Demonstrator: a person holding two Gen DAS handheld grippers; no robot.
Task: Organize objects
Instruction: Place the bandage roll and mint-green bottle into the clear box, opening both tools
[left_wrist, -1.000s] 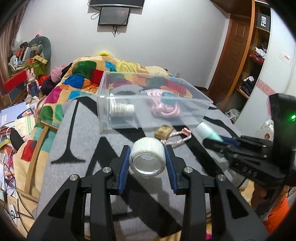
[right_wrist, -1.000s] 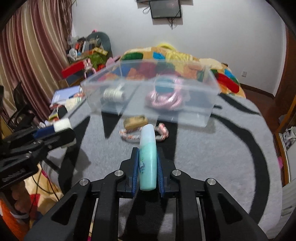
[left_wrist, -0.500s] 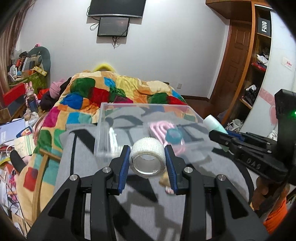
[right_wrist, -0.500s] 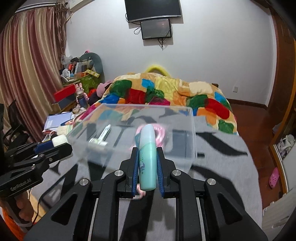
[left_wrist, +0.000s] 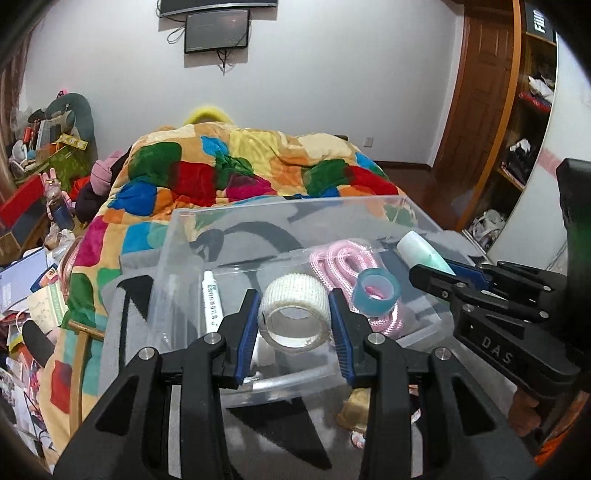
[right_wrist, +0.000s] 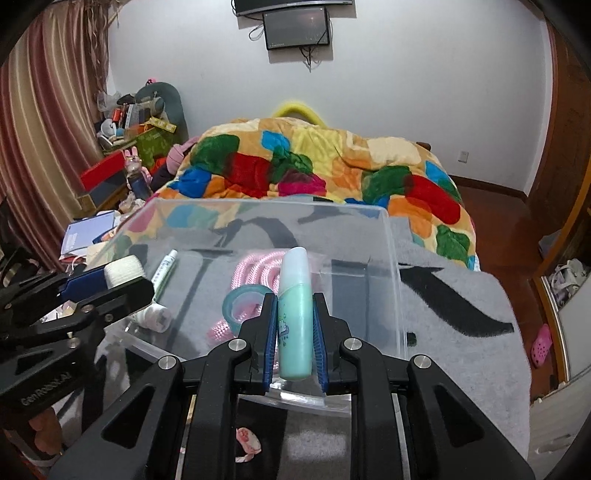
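Note:
My left gripper (left_wrist: 293, 317) is shut on a white tape roll (left_wrist: 294, 314), held above the near edge of the clear plastic bin (left_wrist: 280, 384). My right gripper (right_wrist: 294, 325) is shut on a mint-green bottle (right_wrist: 293, 314), also above the bin's near edge (right_wrist: 314, 398). Inside the bin lie a pink rope (left_wrist: 341, 262), a blue tape ring (left_wrist: 376, 291) and a white tube (left_wrist: 210, 299). The right gripper with the bottle shows in the left wrist view (left_wrist: 424, 256); the left gripper with the roll shows in the right wrist view (right_wrist: 122, 269).
The bin stands on a grey and black blanket (right_wrist: 454, 306) over a bed with a colourful quilt (left_wrist: 229, 173). A tan padlock (left_wrist: 354, 406) and a pink-white cord (right_wrist: 247, 443) lie on the blanket in front of the bin. Clutter fills the left side (left_wrist: 33, 280).
Both grippers rose and moved forward with their objects, from over the blanket in front of the bin to above the bin's near edge.

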